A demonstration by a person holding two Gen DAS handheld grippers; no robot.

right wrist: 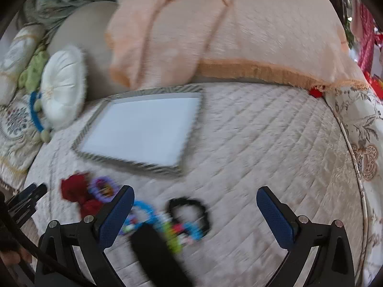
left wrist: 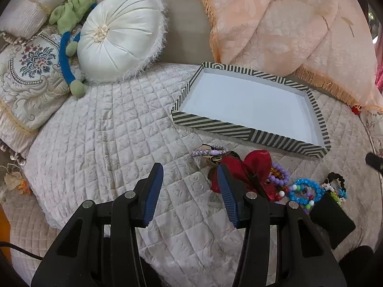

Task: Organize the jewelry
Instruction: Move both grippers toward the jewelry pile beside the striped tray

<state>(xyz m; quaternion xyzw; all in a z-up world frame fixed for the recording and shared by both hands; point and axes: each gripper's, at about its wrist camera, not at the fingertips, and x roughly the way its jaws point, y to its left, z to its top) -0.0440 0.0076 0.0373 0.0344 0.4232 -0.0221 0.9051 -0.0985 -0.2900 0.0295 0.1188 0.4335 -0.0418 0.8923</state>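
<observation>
Both grippers are hovering over a quilted bed (left wrist: 107,129) beside a heap of jewelry, each with nothing held.

The left gripper (left wrist: 190,191) is pointing down at bare quilt with its fingers (left wrist: 153,191) standing partly apart around nothing; the right gripper (right wrist: 195,212) is spreading its fingers (right wrist: 117,217) wide, also around nothing. In the left wrist view the striped tray (left wrist: 210,124) is lying at 1 o'clock, its white floor bare. The jewelry is sitting outside it, just below its near rim at 3 o'clock: a red bow (left wrist: 256,167), a purple bead bracelet (left wrist: 278,175), a blue bead bracelet (left wrist: 305,190), a black scrunchie (left wrist: 337,179) and a lilac braided band (left wrist: 208,151). A white round cushion (left wrist: 119,35) is resting at 11 o'clock.
</observation>
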